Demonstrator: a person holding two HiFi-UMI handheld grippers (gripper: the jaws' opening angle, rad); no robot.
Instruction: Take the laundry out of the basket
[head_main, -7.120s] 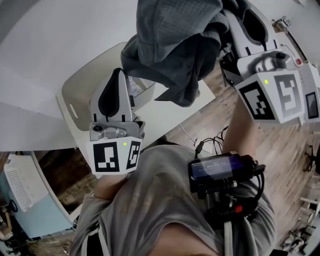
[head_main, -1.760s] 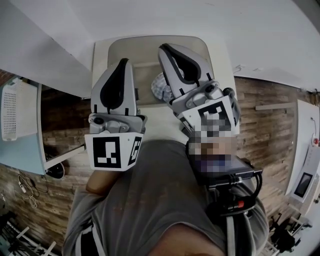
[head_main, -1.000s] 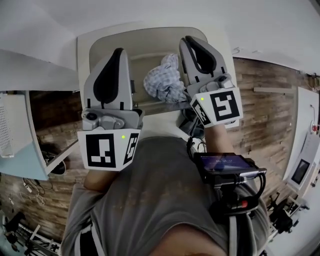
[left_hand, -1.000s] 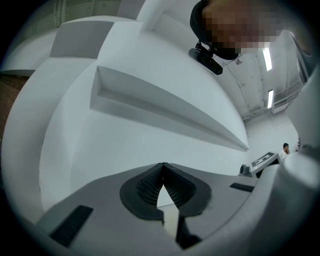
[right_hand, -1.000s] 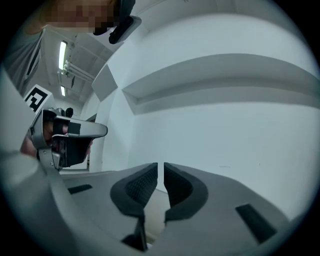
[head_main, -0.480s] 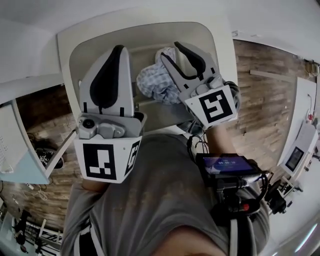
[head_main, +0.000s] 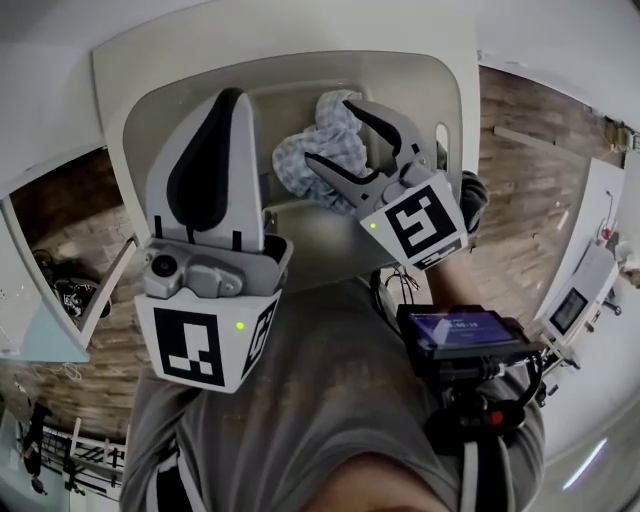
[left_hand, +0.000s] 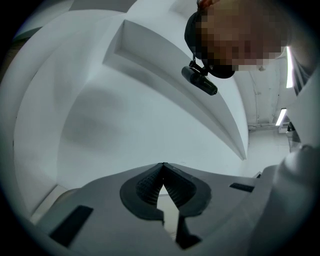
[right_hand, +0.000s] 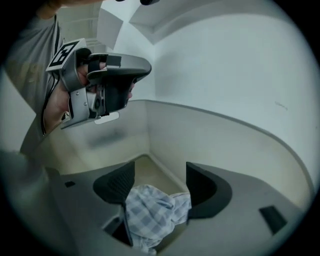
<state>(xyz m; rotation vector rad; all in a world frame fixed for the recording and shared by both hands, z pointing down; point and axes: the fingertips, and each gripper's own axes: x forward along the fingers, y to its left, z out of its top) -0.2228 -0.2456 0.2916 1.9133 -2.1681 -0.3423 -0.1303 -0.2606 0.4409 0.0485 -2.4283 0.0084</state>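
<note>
Inside the beige basket (head_main: 452, 100), your right tool (right_hand: 159, 187) has dropped, jaws just spreading wide around the checked cloth (right_hand: 150, 215), ready to grip; your left tool (left_hand: 163, 170) hangs shut, empty.

A wooden plank floor (head_main: 525, 130) shows at the right of the head view and again, darker, at the left. A plain white surface (head_main: 250, 25) fills the top. A pale panel (head_main: 30, 325) stands at the left edge. At the far right a white unit (head_main: 592, 275) carries a small lit screen (head_main: 568, 312). The person wears a grey T-shirt (head_main: 320, 400). A black device (head_main: 455, 335) with a glowing display sits at its front, with black cables (head_main: 470, 420) below. In the left gripper view a small black camera (left_hand: 200, 81) hangs before sloping white walls (left_hand: 125, 115), and a light strip (left_hand: 281, 117) glows beyond.
</note>
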